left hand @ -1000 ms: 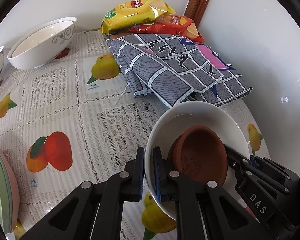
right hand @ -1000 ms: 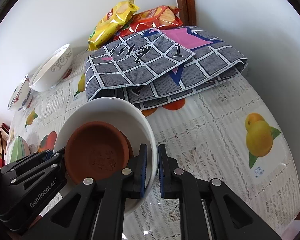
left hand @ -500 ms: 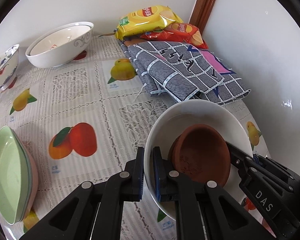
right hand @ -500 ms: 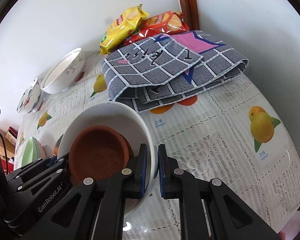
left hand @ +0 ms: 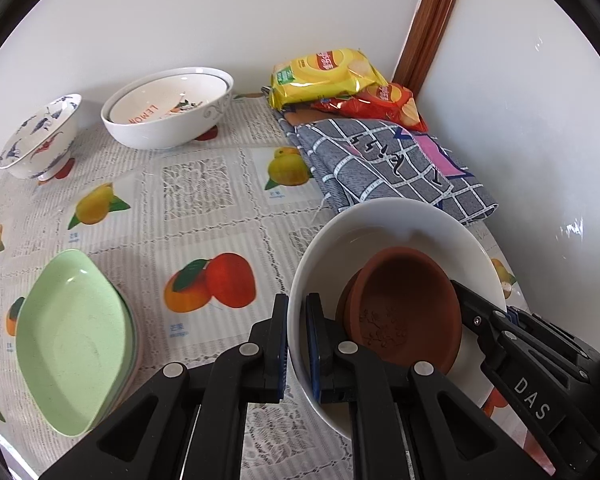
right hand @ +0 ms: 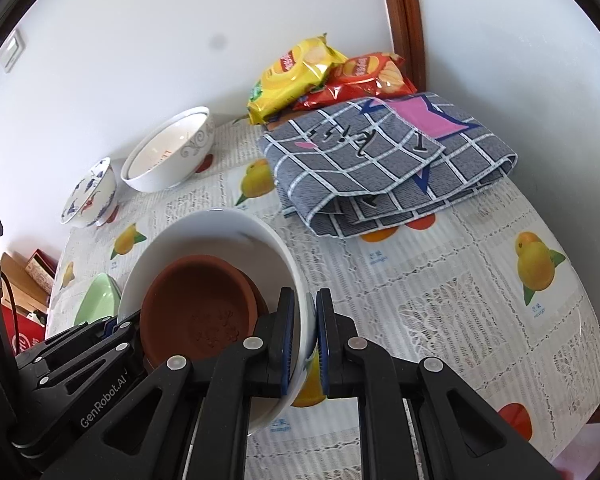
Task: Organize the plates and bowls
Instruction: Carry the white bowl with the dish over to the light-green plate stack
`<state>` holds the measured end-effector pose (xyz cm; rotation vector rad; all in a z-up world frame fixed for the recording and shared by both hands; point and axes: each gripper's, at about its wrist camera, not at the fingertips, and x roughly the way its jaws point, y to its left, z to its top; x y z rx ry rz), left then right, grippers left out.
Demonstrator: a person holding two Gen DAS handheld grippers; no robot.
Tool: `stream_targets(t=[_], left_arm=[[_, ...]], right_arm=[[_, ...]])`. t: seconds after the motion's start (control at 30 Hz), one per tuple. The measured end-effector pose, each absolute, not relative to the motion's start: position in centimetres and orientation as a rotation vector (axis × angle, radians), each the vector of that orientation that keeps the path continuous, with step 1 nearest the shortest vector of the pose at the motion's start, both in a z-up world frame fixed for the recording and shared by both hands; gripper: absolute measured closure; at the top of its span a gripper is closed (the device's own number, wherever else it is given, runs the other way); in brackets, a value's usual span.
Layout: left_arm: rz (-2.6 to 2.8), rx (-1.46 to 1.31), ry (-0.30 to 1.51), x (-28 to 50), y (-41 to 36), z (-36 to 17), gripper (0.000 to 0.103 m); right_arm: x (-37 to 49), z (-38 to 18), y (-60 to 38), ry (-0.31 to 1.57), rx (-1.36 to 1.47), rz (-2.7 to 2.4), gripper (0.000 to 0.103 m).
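Note:
A plain white bowl (left hand: 384, 228) hangs above the table, with a brown clay dish (left hand: 408, 300) lying tilted inside it. My left gripper (left hand: 297, 344) is shut on the bowl's left rim. On the opposite rim my right gripper (right hand: 305, 344) is shut; the white bowl (right hand: 216, 236) and clay dish (right hand: 196, 308) fill that view's lower left. A stack of green dishes (left hand: 72, 336) lies at the near left. A large white patterned bowl (left hand: 168, 112) with a smaller one nested inside and a blue-patterned bowl (left hand: 40, 136) stand by the far wall.
A folded grey checked cloth (left hand: 384, 164) lies in the far right corner, with a yellow snack bag (left hand: 324, 76) and a red one (left hand: 384, 104) behind it. The fruit-print tablecloth (left hand: 196, 200) covers the table. Walls close the back and right sides.
Both grippers have risen and drawn back with the white bowl held between them. More of the table has come into view, including the green dishes and the blue-patterned bowl.

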<state>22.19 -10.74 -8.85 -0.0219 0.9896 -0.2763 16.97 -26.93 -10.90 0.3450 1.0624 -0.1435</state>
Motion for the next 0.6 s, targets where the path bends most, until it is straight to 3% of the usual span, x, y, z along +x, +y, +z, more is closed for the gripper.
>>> stream_targets(t=[0.6], left_arm=[[-0.217,-0.047,0.953,21.2,-4.9,-6.8,0.094]], right_arm=[[17.7,-8.7,-21.3,1.032,0.323,-0.084,0.092]])
